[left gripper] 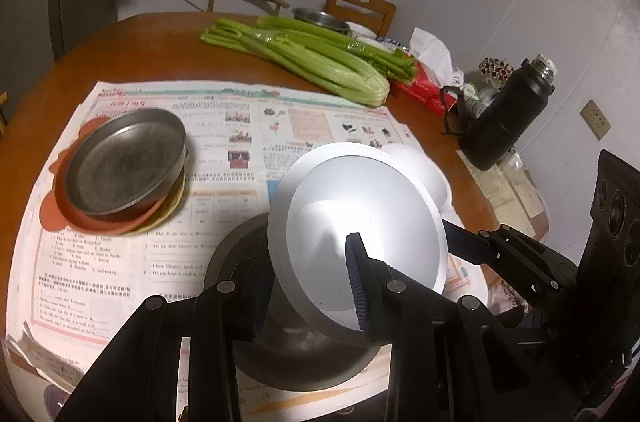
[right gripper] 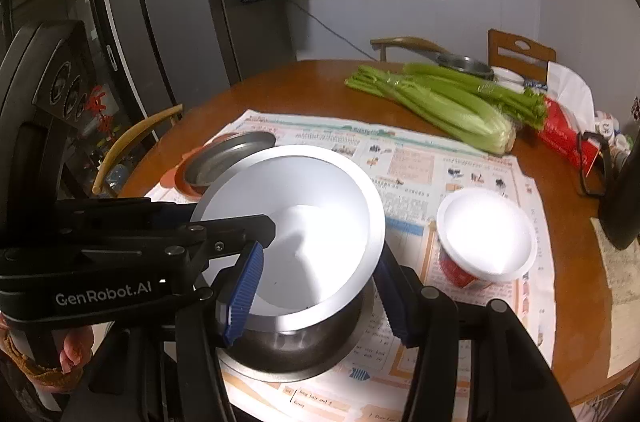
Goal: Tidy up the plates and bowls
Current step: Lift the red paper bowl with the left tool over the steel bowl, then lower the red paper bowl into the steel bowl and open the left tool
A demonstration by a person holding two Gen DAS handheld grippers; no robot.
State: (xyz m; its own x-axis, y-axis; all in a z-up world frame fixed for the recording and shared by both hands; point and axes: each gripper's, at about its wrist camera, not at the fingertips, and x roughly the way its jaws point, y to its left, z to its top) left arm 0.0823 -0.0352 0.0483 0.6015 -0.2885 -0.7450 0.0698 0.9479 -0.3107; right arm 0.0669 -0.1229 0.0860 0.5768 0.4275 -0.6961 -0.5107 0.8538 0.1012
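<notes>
A shiny steel bowl (left gripper: pixel 360 234) is held tilted just above a larger steel bowl (left gripper: pixel 304 358) that rests on the newspaper. My left gripper (left gripper: pixel 308 282) is shut on the tilted bowl's rim. In the right wrist view the tilted bowl (right gripper: pixel 296 226) sits between the fingers of my right gripper (right gripper: pixel 316 290), whose jaws stand wide apart and do not pinch it; the larger bowl (right gripper: pixel 296 342) is below. A steel plate (left gripper: pixel 124 162) lies on an orange plate (left gripper: pixel 100 222) at the left. A white and red bowl (right gripper: pixel 486 236) stands at the right.
Celery (left gripper: pixel 304 58) lies across the far side of the round wooden table (left gripper: pixel 152 42). A black flask (left gripper: pixel 508 114) and a red packet (left gripper: pixel 420 86) stand at the right edge. More dishes (left gripper: pixel 320 18) and chairs are at the back.
</notes>
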